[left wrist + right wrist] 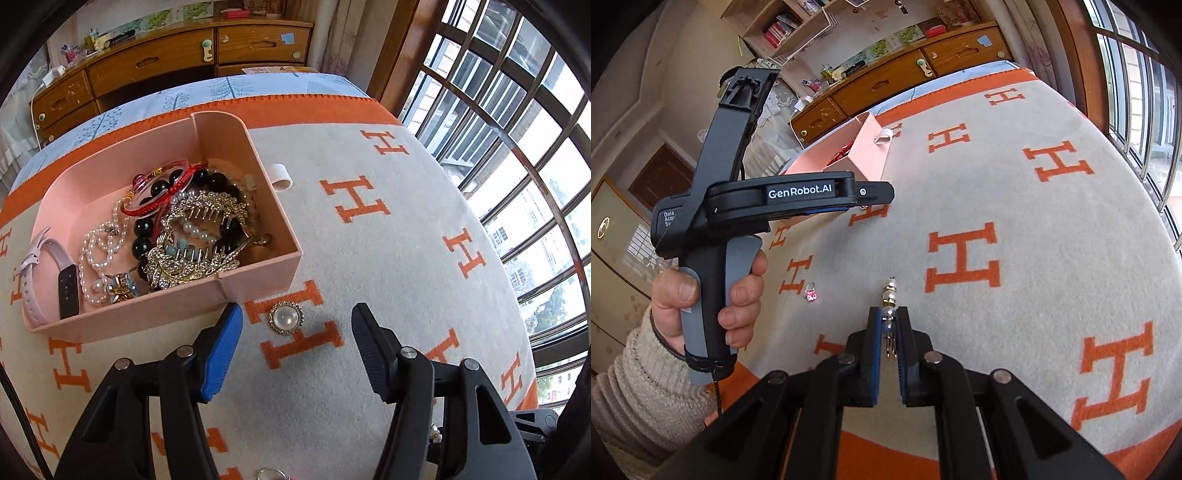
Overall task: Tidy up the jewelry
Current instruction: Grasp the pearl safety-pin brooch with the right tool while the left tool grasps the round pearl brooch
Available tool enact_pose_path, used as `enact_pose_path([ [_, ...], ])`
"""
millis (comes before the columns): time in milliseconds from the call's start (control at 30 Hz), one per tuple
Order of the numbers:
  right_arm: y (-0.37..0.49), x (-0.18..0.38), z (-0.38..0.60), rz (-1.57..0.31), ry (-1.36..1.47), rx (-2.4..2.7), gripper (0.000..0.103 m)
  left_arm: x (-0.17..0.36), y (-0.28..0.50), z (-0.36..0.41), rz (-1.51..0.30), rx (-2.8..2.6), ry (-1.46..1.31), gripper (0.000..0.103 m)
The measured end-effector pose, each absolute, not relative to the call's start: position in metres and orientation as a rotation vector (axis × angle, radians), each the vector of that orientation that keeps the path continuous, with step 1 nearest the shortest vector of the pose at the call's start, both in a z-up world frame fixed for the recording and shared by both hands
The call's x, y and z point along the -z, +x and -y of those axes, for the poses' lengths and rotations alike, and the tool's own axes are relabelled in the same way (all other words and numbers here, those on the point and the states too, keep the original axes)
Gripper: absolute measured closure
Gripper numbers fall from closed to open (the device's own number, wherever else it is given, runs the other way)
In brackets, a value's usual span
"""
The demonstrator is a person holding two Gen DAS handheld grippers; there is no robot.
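A pink jewelry box (258, 273) lies on the blanket, filled with bracelets, pearl strands, black beads, gold rhinestone hair combs (195, 240) and a pink watch (48, 273). A round pearl brooch (286, 318) lies on the blanket just in front of the box. My left gripper (295, 317) is open, its fingertips on either side of the brooch. My right gripper (889, 314) is shut on a pearl and gold earring (889, 295), held above the blanket. The box (868, 147) also shows in the right wrist view, behind the left gripper's body (798, 194). A pink ring (811, 293) lies on the blanket.
The cream blanket with orange H letters (406, 258) covers a bed. A wooden dresser (166, 62) stands beyond it. A barred window (517, 147) runs along the right. A small ring (269, 473) lies at the left view's bottom edge.
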State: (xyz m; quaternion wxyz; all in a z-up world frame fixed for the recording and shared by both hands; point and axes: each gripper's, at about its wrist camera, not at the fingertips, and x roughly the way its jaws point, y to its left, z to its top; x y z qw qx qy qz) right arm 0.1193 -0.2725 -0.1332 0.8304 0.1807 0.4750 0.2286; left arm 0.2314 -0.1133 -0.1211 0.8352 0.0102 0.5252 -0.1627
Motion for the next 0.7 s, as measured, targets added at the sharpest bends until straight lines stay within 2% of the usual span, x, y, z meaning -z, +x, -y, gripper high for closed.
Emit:
enact_pose_path([
  [267, 0.117, 0.14, 0.282, -0.994, 0.409, -0.503, 0.096, 0.123, 0.219, 0.115, -1.038, 0.496, 0.165, 0.044],
  [367, 0.118, 0.141, 0.283, -0.992, 0.414, -0.51, 0.096, 0.124, 0.217, 0.115, -1.01, 0.52, 0.221, 0.047],
  [467, 0.119, 0.142, 0.283, -0.99, 0.418, -0.513, 0.096, 0.124, 0.219, 0.113, -0.984, 0.538, 0.247, 0.054],
  [533, 0.117, 0.141, 0.284, -0.99, 0.42, -0.514, 0.096, 0.123, 0.22, 0.11, -0.974, 0.543, 0.254, 0.066],
  [633, 0.115, 0.141, 0.285, -0.992, 0.427, -0.516, 0.096, 0.122, 0.224, 0.103, -0.968, 0.549, 0.25, 0.079],
  [700, 0.114, 0.141, 0.286, -0.991, 0.43, -0.515, 0.096, 0.122, 0.224, 0.098, -0.961, 0.556, 0.236, 0.082],
])
